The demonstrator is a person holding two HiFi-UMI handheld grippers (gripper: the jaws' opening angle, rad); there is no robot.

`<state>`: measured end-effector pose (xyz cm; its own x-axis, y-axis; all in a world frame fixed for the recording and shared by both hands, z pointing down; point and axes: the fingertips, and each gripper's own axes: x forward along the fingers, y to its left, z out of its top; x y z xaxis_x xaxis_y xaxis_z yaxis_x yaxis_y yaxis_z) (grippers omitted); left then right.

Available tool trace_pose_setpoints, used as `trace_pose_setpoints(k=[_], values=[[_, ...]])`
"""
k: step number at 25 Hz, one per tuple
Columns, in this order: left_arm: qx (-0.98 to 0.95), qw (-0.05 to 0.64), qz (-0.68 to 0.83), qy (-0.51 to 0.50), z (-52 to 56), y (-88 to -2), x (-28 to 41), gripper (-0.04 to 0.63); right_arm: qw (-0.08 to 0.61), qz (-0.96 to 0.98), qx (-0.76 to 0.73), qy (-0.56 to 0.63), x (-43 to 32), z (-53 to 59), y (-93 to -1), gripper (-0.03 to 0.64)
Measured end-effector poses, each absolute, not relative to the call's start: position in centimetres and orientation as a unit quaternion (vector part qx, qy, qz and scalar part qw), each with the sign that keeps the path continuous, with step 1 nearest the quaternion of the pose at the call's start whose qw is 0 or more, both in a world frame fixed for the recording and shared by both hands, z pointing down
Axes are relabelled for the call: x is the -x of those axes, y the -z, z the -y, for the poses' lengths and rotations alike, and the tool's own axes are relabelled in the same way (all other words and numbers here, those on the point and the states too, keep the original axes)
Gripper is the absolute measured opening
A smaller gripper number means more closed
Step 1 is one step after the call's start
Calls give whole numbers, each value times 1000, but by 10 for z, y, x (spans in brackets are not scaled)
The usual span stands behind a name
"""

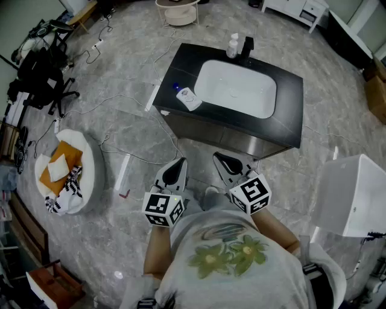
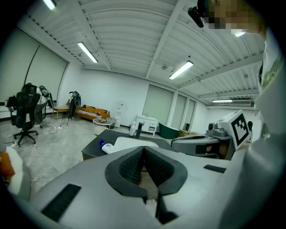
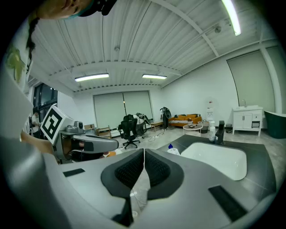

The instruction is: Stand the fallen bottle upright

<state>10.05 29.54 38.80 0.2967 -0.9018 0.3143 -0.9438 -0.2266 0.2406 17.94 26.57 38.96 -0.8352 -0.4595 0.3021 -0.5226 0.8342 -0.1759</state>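
The fallen bottle (image 1: 187, 98), white with a blue cap, lies on its side on the left part of a black counter (image 1: 289, 114), beside a white sink basin (image 1: 235, 87). It also shows as the fallen bottle (image 2: 107, 148) in the left gripper view and the fallen bottle (image 3: 173, 150) in the right gripper view. My left gripper (image 1: 175, 171) and right gripper (image 1: 228, 164) hang side by side in front of the counter, well short of the bottle. Both are shut with nothing between the pads, as the left gripper (image 2: 143, 150) and right gripper (image 3: 144, 153) show close up.
An upright bottle (image 1: 233, 46) and a black faucet (image 1: 246, 47) stand at the counter's far edge. On the floor are cables, a round white cushion bed (image 1: 87, 175) at left, an office chair (image 1: 42, 78), a white box (image 1: 356, 193) at right and a small round table (image 1: 178, 11).
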Motion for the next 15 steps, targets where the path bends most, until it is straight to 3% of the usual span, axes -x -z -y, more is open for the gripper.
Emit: trace_pose_setpoints(k=[15], values=[[-798, 190, 569, -68, -244, -403, -92, 18, 137, 962, -224, -78, -148, -241, -395, 44]])
